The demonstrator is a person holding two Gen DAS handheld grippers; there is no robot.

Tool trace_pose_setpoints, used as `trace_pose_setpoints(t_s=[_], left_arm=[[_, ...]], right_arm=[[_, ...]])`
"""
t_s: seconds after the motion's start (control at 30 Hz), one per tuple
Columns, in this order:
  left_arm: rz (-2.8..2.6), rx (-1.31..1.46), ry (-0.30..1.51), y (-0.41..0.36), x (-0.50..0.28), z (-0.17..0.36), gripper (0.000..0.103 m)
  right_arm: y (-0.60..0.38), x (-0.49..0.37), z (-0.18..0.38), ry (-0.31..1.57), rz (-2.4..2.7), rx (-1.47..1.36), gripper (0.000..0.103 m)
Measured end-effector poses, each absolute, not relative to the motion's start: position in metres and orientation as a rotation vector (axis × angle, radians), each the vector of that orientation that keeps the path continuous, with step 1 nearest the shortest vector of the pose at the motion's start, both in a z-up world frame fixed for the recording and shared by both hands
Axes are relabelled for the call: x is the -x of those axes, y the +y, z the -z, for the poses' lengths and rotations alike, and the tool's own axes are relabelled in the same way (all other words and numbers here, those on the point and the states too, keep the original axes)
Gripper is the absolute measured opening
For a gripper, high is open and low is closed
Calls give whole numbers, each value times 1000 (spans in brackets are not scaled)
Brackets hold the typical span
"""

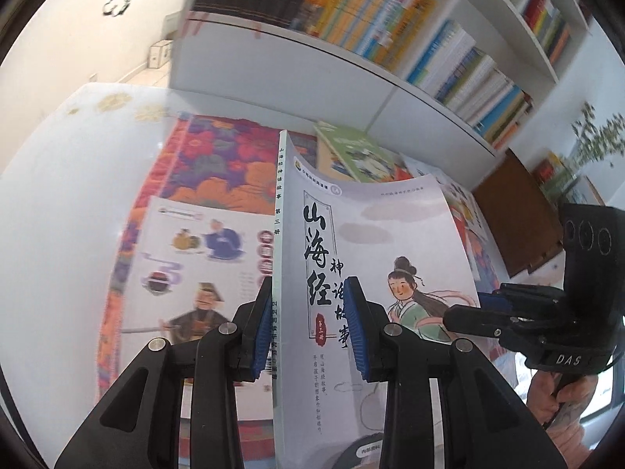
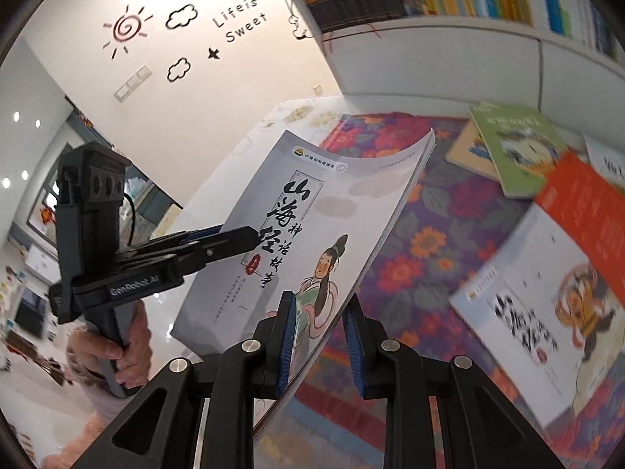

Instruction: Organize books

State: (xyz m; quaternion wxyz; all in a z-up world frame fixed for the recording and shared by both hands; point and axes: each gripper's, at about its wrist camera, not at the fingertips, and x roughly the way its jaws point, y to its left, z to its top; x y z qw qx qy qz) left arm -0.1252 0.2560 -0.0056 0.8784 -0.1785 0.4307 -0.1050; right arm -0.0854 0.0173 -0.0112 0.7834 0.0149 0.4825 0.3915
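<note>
My left gripper (image 1: 310,322) is clamped nearly shut on the spine edge of the grey book (image 1: 367,273), blue pads (image 1: 357,324) pressing either side, low centre of the left wrist view. My right gripper (image 2: 320,338) is likewise pinched narrow on the page edge of the same book (image 2: 312,226), bottom centre of the right wrist view. Book held off the table between both, cover facing up, tilted, top edge pointing toward the bookshelf (image 1: 390,78) in the upper right of the left view. Fore-edge corner bows and the pages fan slightly at the upper corner. Below lies the floral cloth (image 2: 422,242), with other books loose on it: a green one (image 2: 515,148) at upper right, an orange one (image 2: 586,211) at right, an illustrated white one (image 2: 547,312) at lower right. Risks, as I judge them: thin soft cover, gripped only at two low edges, so it could flex and slide out of one pinch if the hands drift apart or twist unevenly. Shelf rows look packed tight; pushing in a floppy book could buckle it or crumple the corner. Swinging low could catch the books on the cloth.
</note>
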Motion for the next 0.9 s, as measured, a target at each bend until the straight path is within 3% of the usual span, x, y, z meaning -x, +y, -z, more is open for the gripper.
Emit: trace_pose_setpoints(t_s=[0.53,0.9], left_arm=[[140,507,934,336,105,51,30],[136,450,964,344,92,84,30]], right_arm=[[98,52,61,1123,-920,-30,25],[118,40,106,1170,-911,-34,25]])
